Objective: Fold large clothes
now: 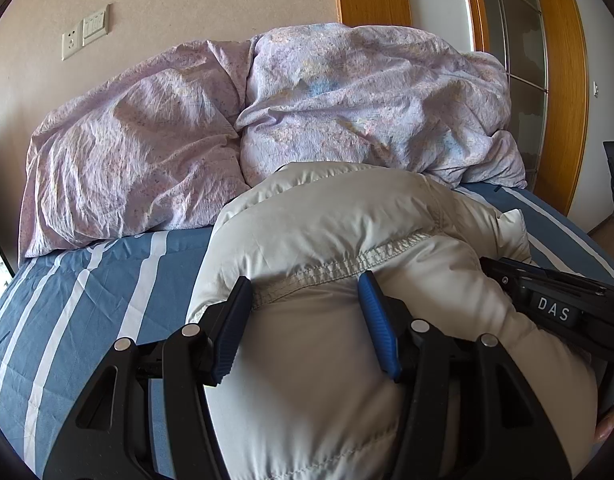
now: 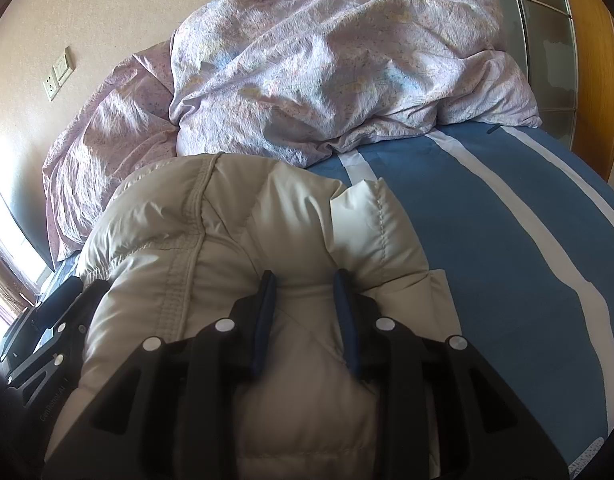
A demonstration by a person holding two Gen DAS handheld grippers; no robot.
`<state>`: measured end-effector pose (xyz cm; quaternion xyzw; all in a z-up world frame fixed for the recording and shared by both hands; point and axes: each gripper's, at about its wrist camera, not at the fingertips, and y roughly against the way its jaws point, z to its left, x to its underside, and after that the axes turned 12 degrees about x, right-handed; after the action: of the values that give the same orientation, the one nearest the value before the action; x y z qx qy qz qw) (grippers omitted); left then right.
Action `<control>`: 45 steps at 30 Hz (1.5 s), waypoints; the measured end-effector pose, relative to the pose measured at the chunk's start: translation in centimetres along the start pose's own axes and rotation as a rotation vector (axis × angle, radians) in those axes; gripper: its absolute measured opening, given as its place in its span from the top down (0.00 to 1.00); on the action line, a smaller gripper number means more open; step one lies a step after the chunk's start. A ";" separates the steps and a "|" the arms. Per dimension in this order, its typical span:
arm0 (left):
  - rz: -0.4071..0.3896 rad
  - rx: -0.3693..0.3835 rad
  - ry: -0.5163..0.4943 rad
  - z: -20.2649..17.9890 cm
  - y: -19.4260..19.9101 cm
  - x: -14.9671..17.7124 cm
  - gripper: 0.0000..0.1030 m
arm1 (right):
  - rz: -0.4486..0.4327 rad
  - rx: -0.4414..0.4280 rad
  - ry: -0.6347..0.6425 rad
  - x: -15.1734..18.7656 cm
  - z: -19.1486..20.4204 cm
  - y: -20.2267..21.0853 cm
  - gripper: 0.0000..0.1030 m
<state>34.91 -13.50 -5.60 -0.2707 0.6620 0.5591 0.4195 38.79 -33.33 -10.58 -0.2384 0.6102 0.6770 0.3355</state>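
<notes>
Both grippers point down at the bed (image 1: 87, 280). The left gripper (image 1: 305, 286) and right gripper (image 2: 305, 280) each squeeze the puffy coat (image 1: 327, 216).

I'm seeing bright daylight coming in from the left, blowing out the window (image 2: 3, 264) edge in the right wrist view. Soft shadows are lying across the duvet (image 1: 155, 148) folds. The fisheye is bending the bed (image 2: 507, 248) stripes, corners are going black, and the near fingers (image 2: 349, 320) are looking slightly blurred.
</notes>
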 end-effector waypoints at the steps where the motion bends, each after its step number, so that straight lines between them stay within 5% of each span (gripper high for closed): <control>1: -0.001 0.000 0.001 0.0 0.0 0.0 0.45 | 0.002 -0.005 -0.003 -0.1 0.0 -0.2 0.70; 8: 0.012 -0.008 0.045 0.7 0.4 -0.6 0.30 | 0.018 0.008 0.009 0.1 -0.1 0.2 0.71; 13: 0.050 0.122 0.201 4.0 2.5 -1.5 0.20 | 0.059 -0.006 -0.018 -0.6 -0.6 1.9 0.62; 18: 0.106 0.181 0.188 6.6 4.0 -2.2 0.19 | 0.072 -0.092 -0.082 -1.8 -2.7 4.9 0.10; 20: 0.141 0.215 0.204 7.4 3.9 -2.0 0.19 | 0.104 -0.113 -0.106 -2.2 -3.7 5.4 0.03; 31: 0.226 0.386 0.373 10.6 2.4 -0.8 0.13 | 0.414 -0.334 -0.297 -0.8 -8.1 1.6 0.02; 45: 0.272 0.507 0.490 12.0 0.3 0.8 0.06 | 0.525 -0.418 -0.307 0.0 -7.9 -0.5 0.02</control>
<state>37.27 -1.73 -6.41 -0.1936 0.8899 0.3469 0.2242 38.46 -41.15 -11.99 -0.0327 0.4417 0.8778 0.1823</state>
